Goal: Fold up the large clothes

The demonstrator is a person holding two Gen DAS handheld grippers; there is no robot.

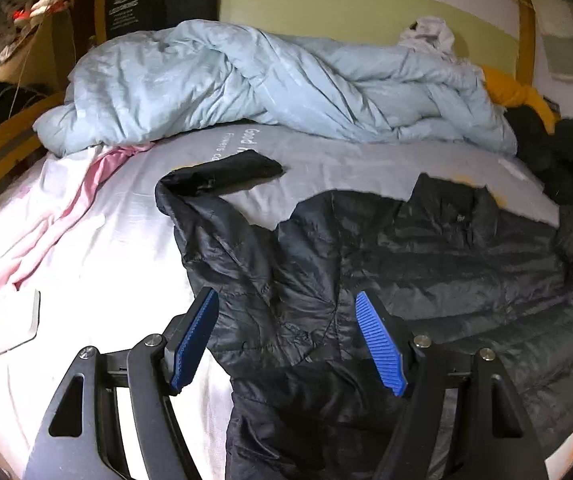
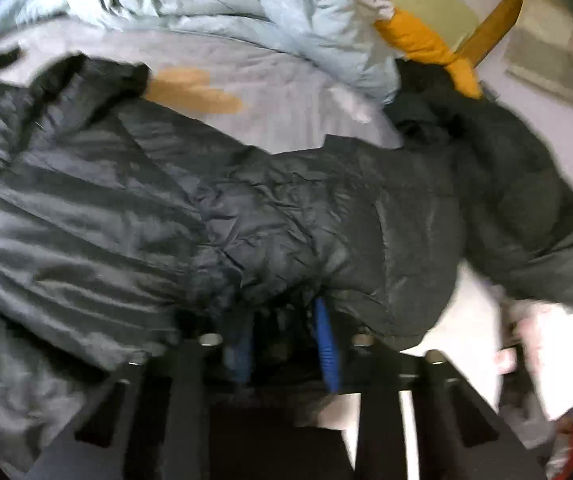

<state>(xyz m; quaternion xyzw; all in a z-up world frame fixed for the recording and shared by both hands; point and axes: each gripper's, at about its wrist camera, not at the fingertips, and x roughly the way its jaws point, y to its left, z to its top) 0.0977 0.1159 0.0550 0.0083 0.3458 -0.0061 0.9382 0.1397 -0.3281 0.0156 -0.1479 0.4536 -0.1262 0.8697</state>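
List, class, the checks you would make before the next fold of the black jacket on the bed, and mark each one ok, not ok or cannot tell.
1. Right gripper closed on the black jacket: ok, fabric bunched between its pads.
2. Left gripper gripping: not ok, open above the jacket.
3. Sleeve laid flat: not ok, twisted.
4. Bed sheet free beside jacket: ok.
5. Blue duvet clear of jacket: ok.
6. Zip closed: cannot tell.

A bed [image 1: 118, 248] carries everything – a black puffer jacket [image 1: 426, 264] lies spread on its pale sheet. Behind sits a crumpled light-blue duvet [image 1: 246, 84] (pink cloth [image 1: 82, 200] beside it).
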